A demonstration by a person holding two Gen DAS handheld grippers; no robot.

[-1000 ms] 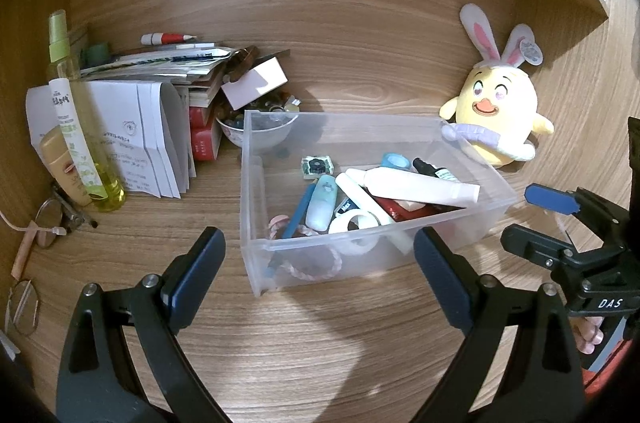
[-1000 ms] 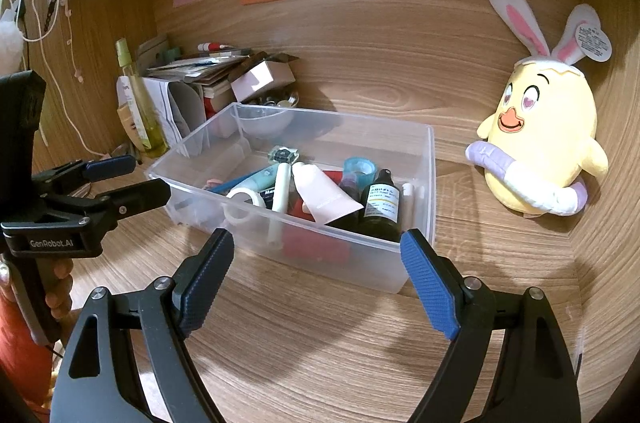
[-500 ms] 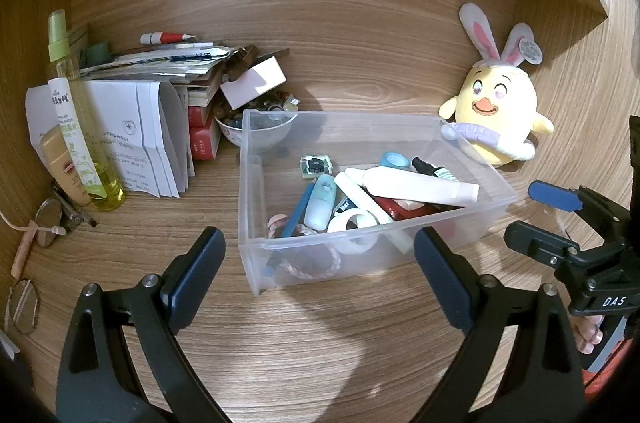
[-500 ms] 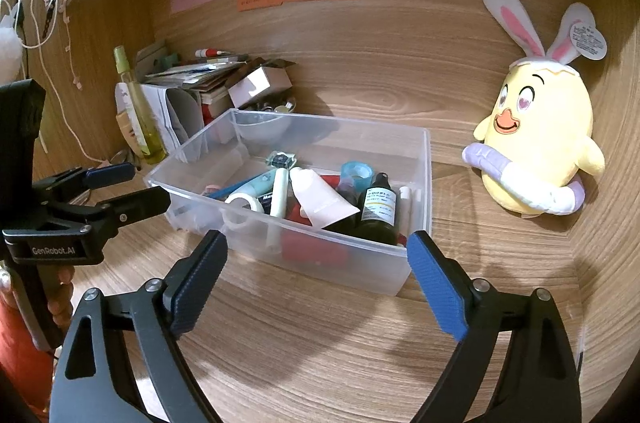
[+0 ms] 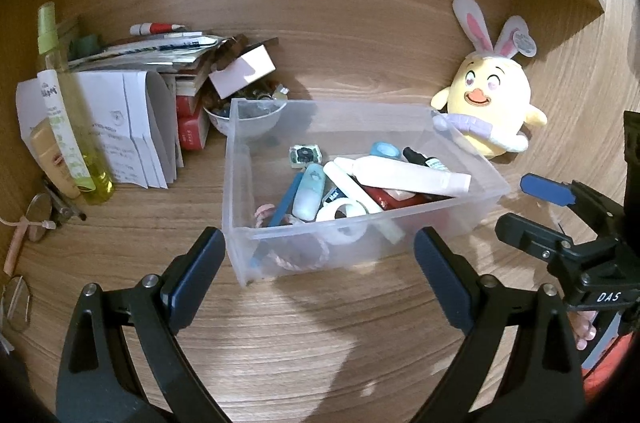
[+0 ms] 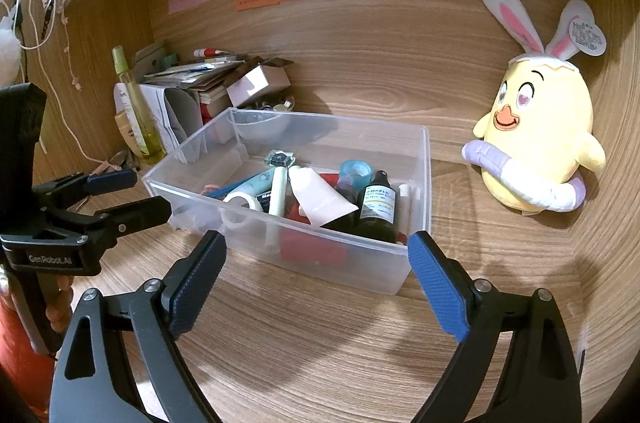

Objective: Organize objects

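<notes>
Desk first: clear bin sits mid-surface, loaded with small stuff, so I read sorting as mostly done. Loose clutter remains by the paper stack at far left, next to the spray bottle. Plush chick stands well right of the bin, against the back wall.

Left gripper hovers just short of the bin's near wall, jaws wide apart, nothing between them. Right gripper same: spread wide, empty, bin's near wall just ahead.

Next move, my guess: pick a stray item or square the bin. White tube lies on top, easiest grab. Small dark bottle stands at the bin's right end.
</notes>
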